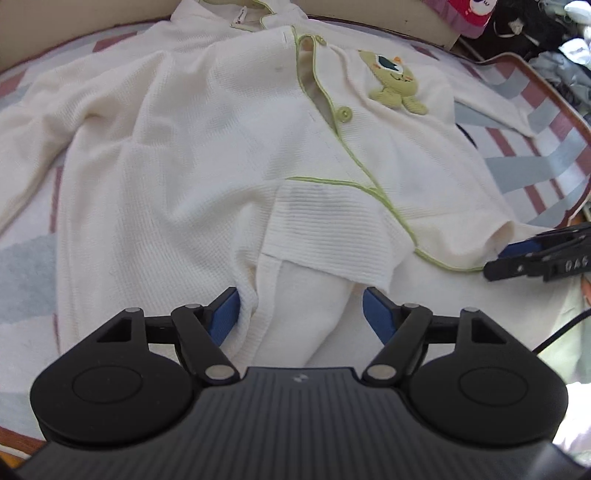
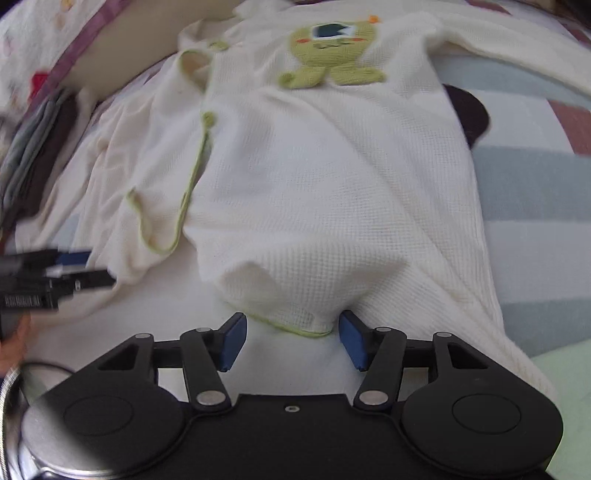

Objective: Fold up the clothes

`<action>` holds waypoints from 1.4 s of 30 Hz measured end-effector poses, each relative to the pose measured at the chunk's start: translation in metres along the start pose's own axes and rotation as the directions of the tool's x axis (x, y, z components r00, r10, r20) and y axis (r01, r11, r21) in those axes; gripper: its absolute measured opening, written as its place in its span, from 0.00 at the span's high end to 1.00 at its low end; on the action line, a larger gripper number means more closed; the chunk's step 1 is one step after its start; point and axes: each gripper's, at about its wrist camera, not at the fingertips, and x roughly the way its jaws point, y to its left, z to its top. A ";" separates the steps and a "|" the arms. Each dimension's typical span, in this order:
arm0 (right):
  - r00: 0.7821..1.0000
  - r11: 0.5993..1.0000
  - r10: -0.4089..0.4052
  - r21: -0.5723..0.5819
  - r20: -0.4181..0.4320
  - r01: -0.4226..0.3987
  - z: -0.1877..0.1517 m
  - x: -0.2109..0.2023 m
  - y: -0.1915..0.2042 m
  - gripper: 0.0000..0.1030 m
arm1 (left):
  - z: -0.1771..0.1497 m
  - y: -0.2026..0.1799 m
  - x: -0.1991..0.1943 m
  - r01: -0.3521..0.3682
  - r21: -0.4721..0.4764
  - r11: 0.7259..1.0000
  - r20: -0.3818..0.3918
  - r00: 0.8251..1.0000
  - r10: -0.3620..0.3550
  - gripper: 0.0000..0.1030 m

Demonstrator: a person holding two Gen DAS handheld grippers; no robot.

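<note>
A cream waffle-knit cardigan [image 1: 207, 155] with green piping, green buttons and a green monster patch [image 1: 395, 88] lies spread on a striped bed cover. My left gripper [image 1: 301, 314] is open, its blue pads on either side of the lower hem fabric. My right gripper [image 2: 293, 339] is open, its pads on either side of the green-trimmed hem corner [image 2: 295, 321] of the cardigan [image 2: 314, 184]. The right gripper also shows at the right edge of the left wrist view [image 1: 539, 254]; the left gripper shows at the left edge of the right wrist view [image 2: 62, 273].
The striped bed cover [image 1: 535, 155] in red, grey and white lies under the garment. A pile of dark and pink clothes [image 1: 524, 26] sits beyond the far right corner. Folded grey clothes [image 2: 33, 140] lie at the left. A dark object [image 2: 472, 114] peeks from under the cardigan's right side.
</note>
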 end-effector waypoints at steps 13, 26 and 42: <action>0.980 0.980 0.199 -0.006 -0.002 -0.199 -0.019 -0.042 0.006 0.86 | -0.003 -0.001 -0.002 0.257 -0.068 0.964 0.023 0.967 -0.256 0.51; 0.909 0.882 0.416 0.249 -0.010 -0.401 -0.007 -0.019 0.002 0.86 | -0.009 -0.057 -0.024 0.304 0.232 0.924 0.139 0.930 -0.341 0.52; 0.988 0.984 0.152 -0.095 -0.019 -0.153 0.002 -0.080 0.013 0.63 | -0.024 -0.085 -0.009 0.238 0.326 0.915 0.129 0.947 -0.293 0.51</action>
